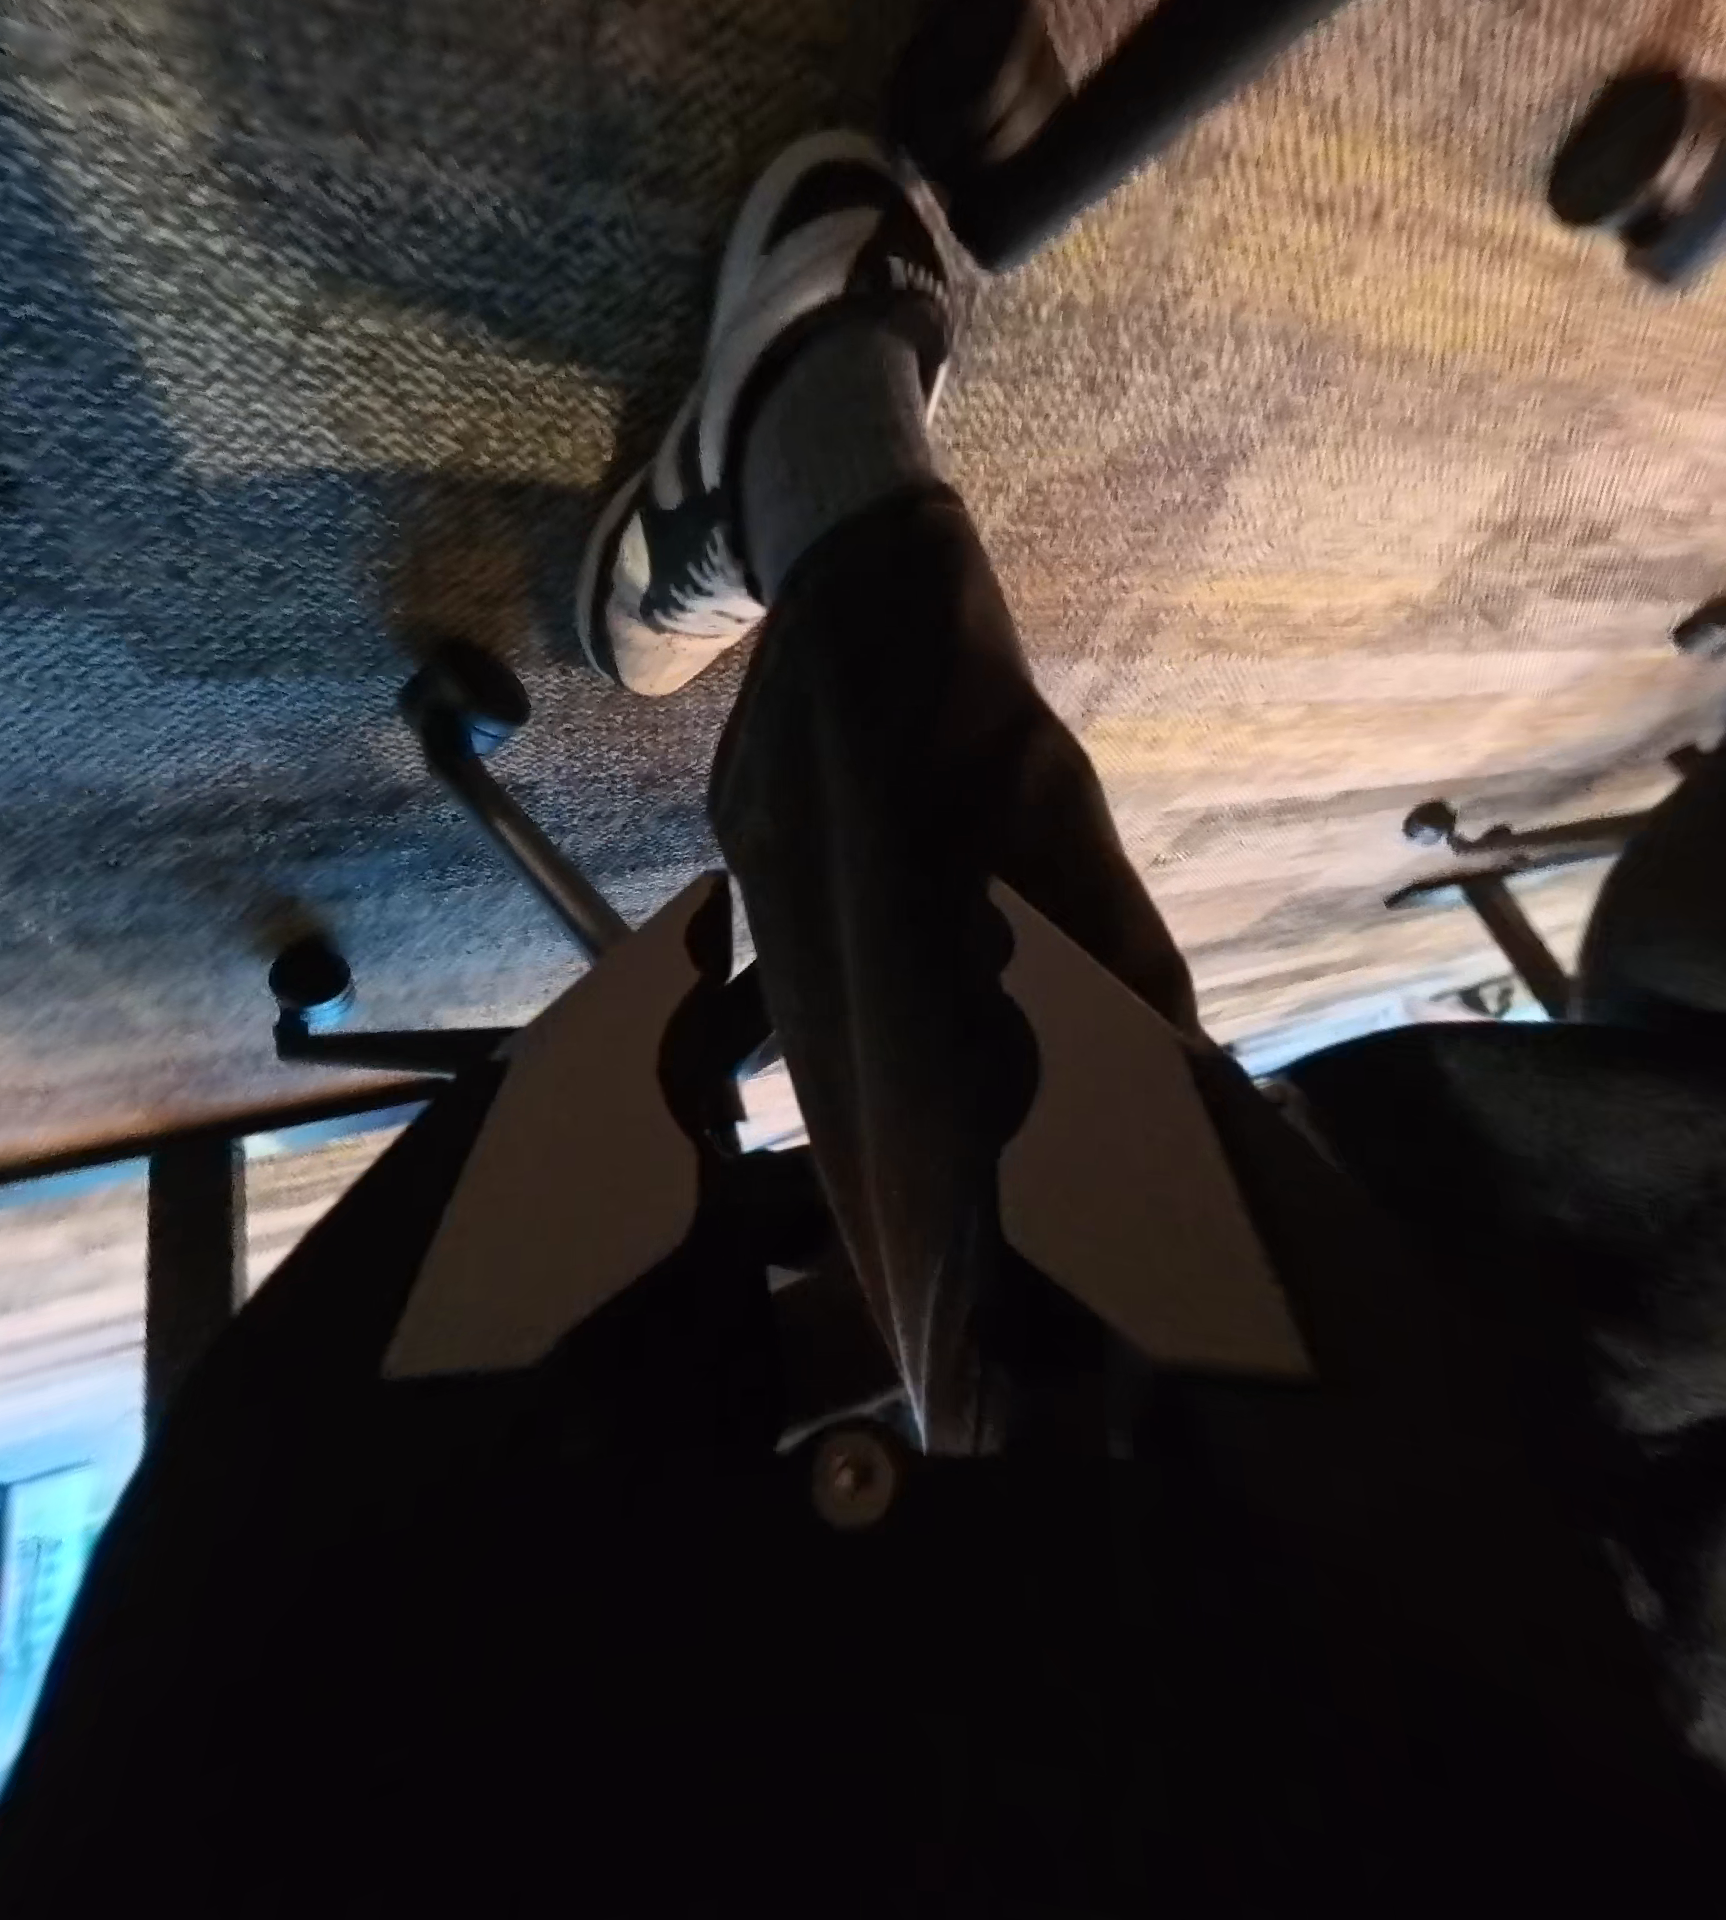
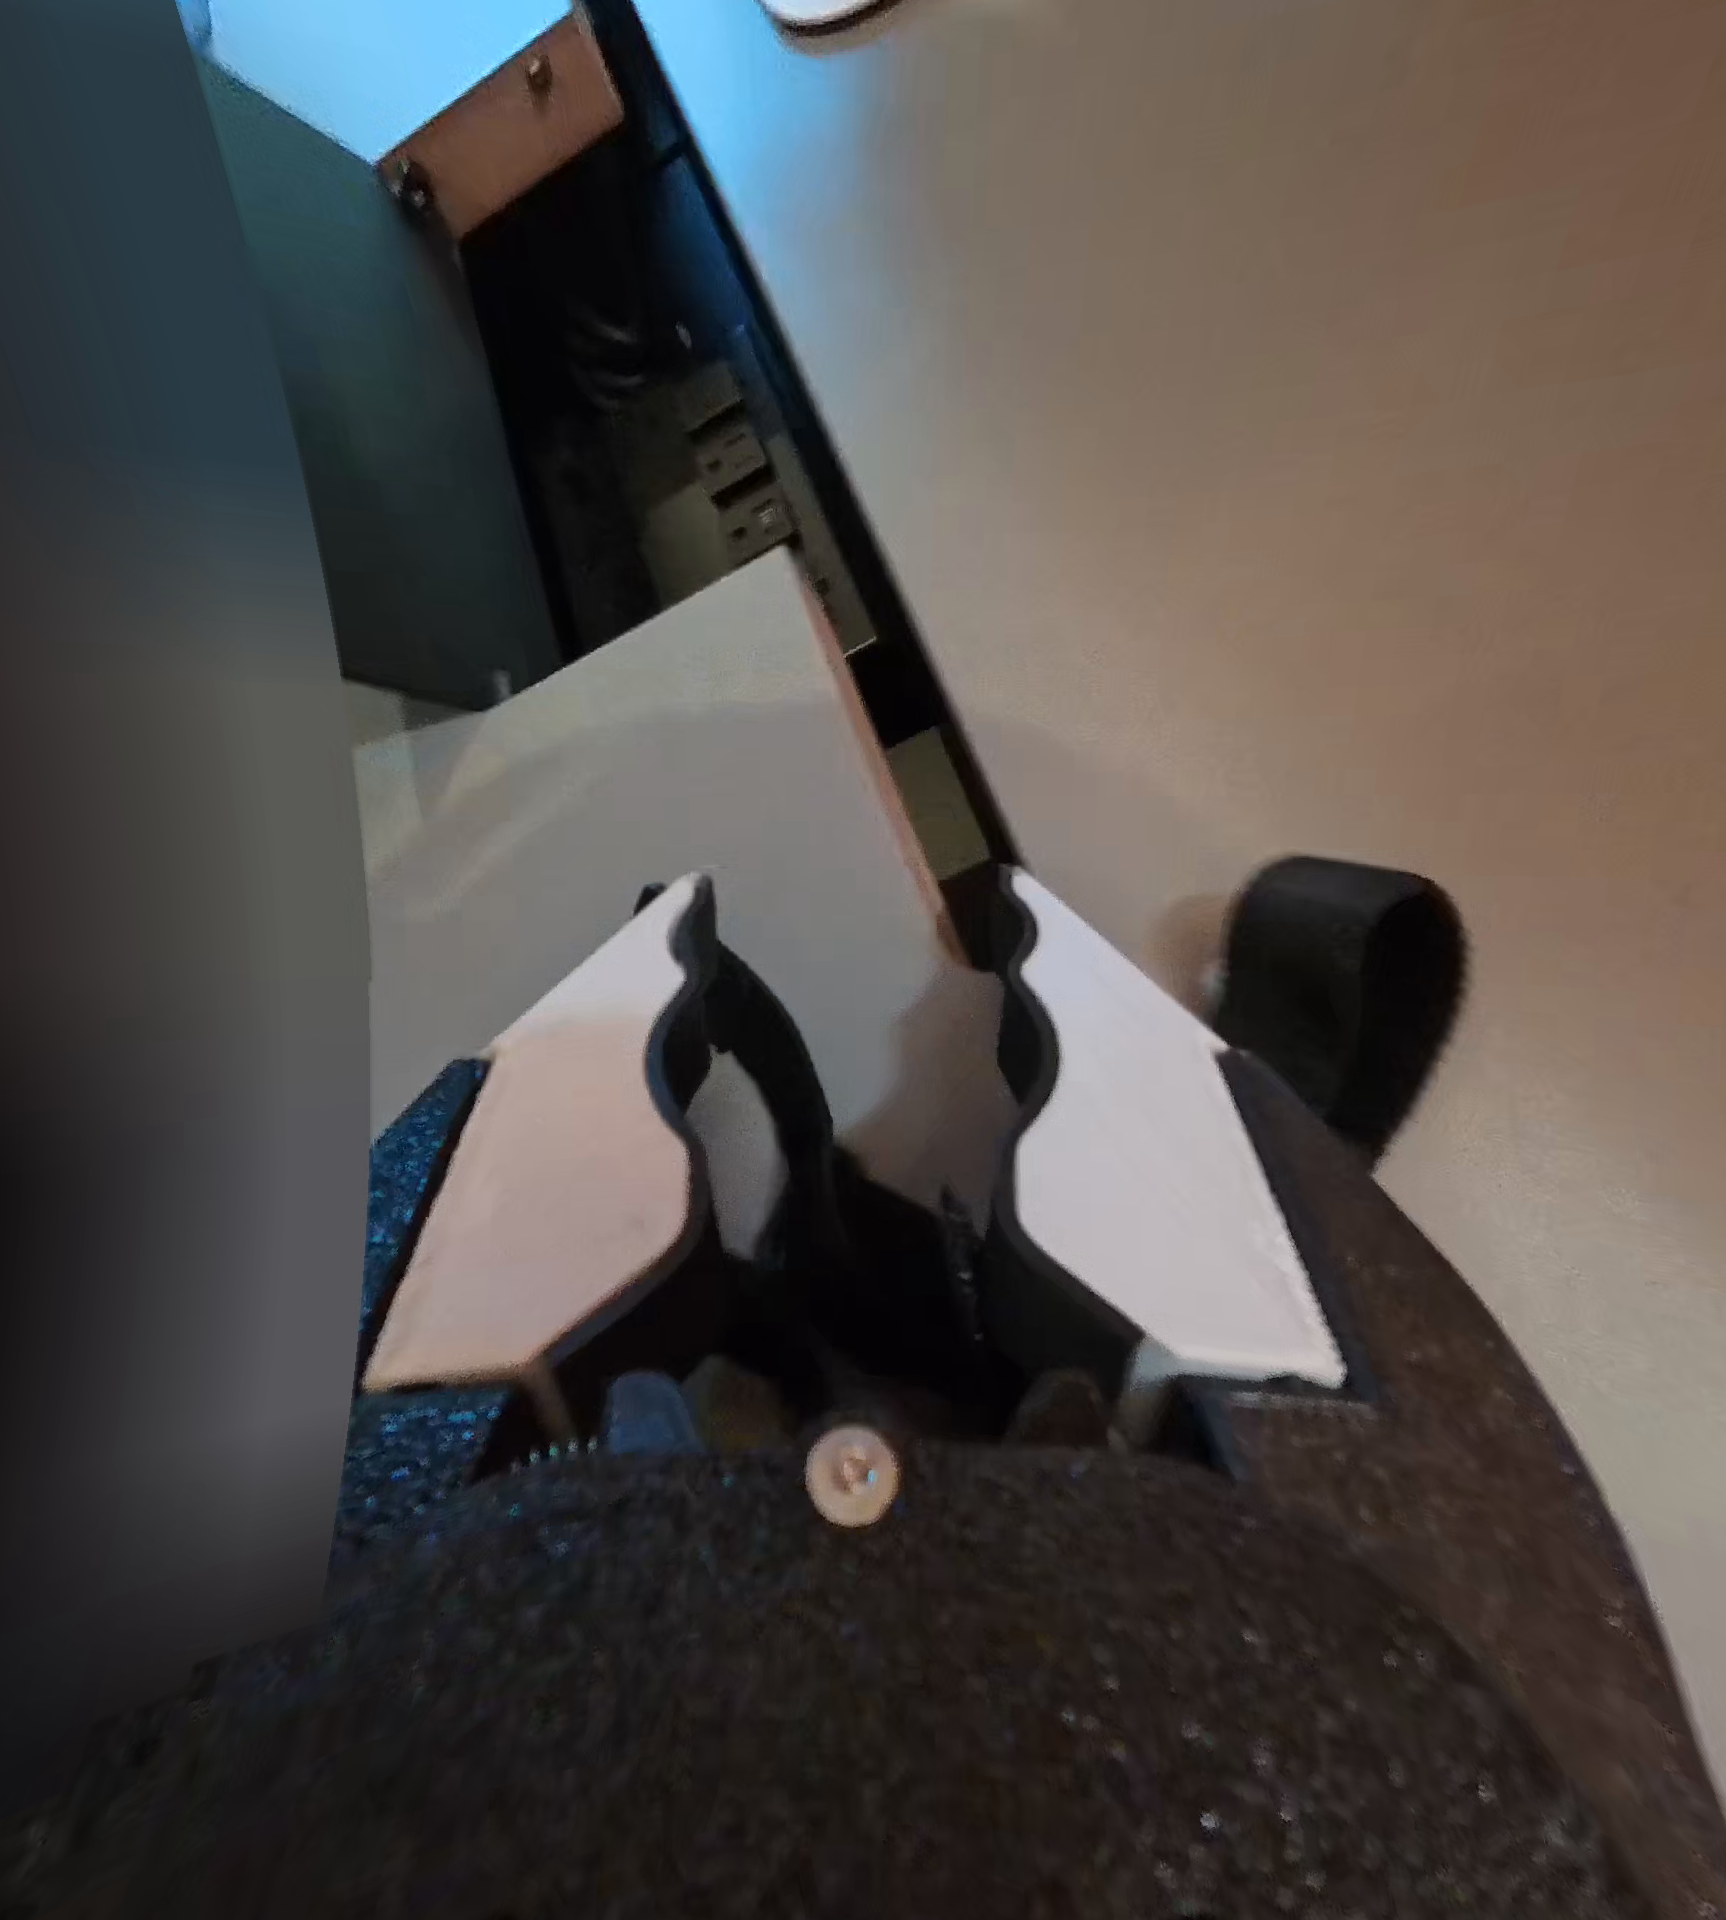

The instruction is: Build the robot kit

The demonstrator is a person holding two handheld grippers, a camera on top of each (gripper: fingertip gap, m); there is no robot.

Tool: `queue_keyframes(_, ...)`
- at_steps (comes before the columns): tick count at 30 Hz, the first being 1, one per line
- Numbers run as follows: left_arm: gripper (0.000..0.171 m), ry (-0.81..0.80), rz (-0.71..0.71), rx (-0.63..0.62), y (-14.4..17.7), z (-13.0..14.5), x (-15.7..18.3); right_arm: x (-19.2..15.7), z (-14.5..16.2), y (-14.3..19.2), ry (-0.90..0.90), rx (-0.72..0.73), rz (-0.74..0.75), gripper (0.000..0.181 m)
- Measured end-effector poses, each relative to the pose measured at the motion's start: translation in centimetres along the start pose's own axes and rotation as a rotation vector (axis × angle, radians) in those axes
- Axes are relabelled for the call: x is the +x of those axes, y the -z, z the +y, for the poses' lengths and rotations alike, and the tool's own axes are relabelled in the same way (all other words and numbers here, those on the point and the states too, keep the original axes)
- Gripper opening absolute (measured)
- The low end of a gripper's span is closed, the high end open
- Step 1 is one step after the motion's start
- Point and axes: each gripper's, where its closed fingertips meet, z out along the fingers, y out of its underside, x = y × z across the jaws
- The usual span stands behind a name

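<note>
A: Where does the left gripper [image 1: 848,935] point?

B: Down and back, toward the carpet [image 1: 1306,499]. Its jaws stand apart with nothing between them; a person's dark trouser leg [image 1: 880,727] only runs behind the gap, ending at a black-and-white sneaker [image 1: 693,468] on the carpet. Chair castors [image 1: 310,977] sit left of that leg.

A: And the right gripper [image 2: 854,935]?

B: Tilted, aimed along a pale tabletop [image 2: 1306,520], jaws parted and empty. A black strap loop [image 2: 1347,987] lies on the tabletop just right of the right fingertip [image 2: 1067,956]. A white panel [image 2: 651,790] lies ahead, beyond the table's dark edge.

A: Which is nearer to that loop?

B: The right one; the left view shows no tabletop at all
</note>
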Motion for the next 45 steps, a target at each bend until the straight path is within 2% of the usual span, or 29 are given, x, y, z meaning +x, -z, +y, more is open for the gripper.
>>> queue_keyframes(3, 0.043, 0.02, -0.04, 0.015, 1.2, -2.5, 1.8, -2.7, -0.4, 1.2, 0.095, 0.024, -0.01, 0.048)
queue_keyframes(5, 0.048, 0.011, -0.033, 0.026, 1.0, -4.6, 3.9, -3.7, -1.0, 2.2, 0.16, 0.047, 0.027, 0.051)
queue_keyframes(8, 0.046, 0.043, -0.03, -0.043, -0.9, -6.1, 7.3, -5.5, -1.8, 4.1, 0.254, 0.154, 0.054, 0.049)
queue_keyframes(11, 0.044, 0.135, -0.079, -0.097, -2.4, -7.1, 9.2, -8.3, -0.4, 6.3, 0.298, 0.247, 0.007, 0.047)
queue_keyframes(14, 0.045, 0.28, -0.071, 0.015, -3.2, -10.7, 11.1, -12.5, 3.2, 9.1, 0.289, 0.317, -0.115, 0.05)
queue_keyframes(17, 0.05, 0.369, -0.116, 0.109, -3.4, -13.0, 12.2, -15.1, 8.2, 10.5, 0.339, 0.32, -0.13, 0.049)
queue_keyframes(20, 0.05, 0.53, -0.132, 0.255, -2.3, -14.7, 11.9, -17.2, 14.6, 10.1, 0.435, 0.252, -0.139, 0.048)
queue_keyframes(23, 0.051, 0.692, -0.004, 0.415, -2.2, -16.3, 12.7, -17.6, 22.6, 9.3, 0.537, 0.135, -0.125, 0.047)
queue_keyframes(25, 0.051, 0.779, 0.053, 0.452, -3.6, -15.9, 13.0, -17.2, 29.8, 8.1, 0.535, -0.009, -0.184, 0.045)
queue_keyframes(26, 0.051, 0.816, 0.098, 0.447, -5.0, -15.2, 13.5, -16.9, 34.1, 7.3, 0.525, -0.107, -0.239, 0.054)
queue_keyframes(27, 0.051, 0.861, 0.153, 0.424, -6.9, -13.8, 14.2, -15.6, 37.8, 6.5, 0.523, -0.185, -0.231, 0.06)
queue_keyframes(29, 0.052, 1.067, 0.183, 0.324, -11.2, -8.4, 14.1, -13.4, 44.0, 6.0, 0.523, -0.352, -0.223, 0.063)
queue_keyframes(31, 0.051, 1.266, 0.154, 0.277, -13.5, -2.5, 13.9, -11.8, 47.7, 6.4, 0.503, -0.468, -0.226, 0.066)
queue_keyframes(33, 0.052, 1.363, 0.134, 0.349, -12.8, 0.6, 13.6, -9.6, 51.6, 7.0, 0.44, -0.633, -0.201, 0.081)
queue_keyframes(35, 0.053, 1.395, 0.099, 0.513, -10.2, 1.5, 12.4, -6.8, 55.1, 8.1, 0.416, -0.777, -0.139, 0.084)
queue_keyframes(37, 0.053, 1.381, 0.049, 0.659, -7.7, 1.5, 11.0, -4.7, 57.2, 9.2, 0.412, -0.863, -0.09, 0.083)
queue_keyframes(40, 0.052, 1.313, 0.046, 0.77, -5.7, 0.5, 10.3, -2.8, 58.9, 10.5, 0.323, -0.942, -0.06, 0.087)
queue_keyframes(42, 0.035, 1.275, -0.018, 0.808, -5.1, 0.8, 9.7, -1.5, 58.7, 10.9, 0.282, -0.933, -0.025, 0.086)
queue_keyframes(45, 0.035, 1.282, -0.064, 0.851, -4.4, 1.0, 8.7, 0.1, 56.5, 10.7, 0.223, -0.83, 0.044, 0.081)
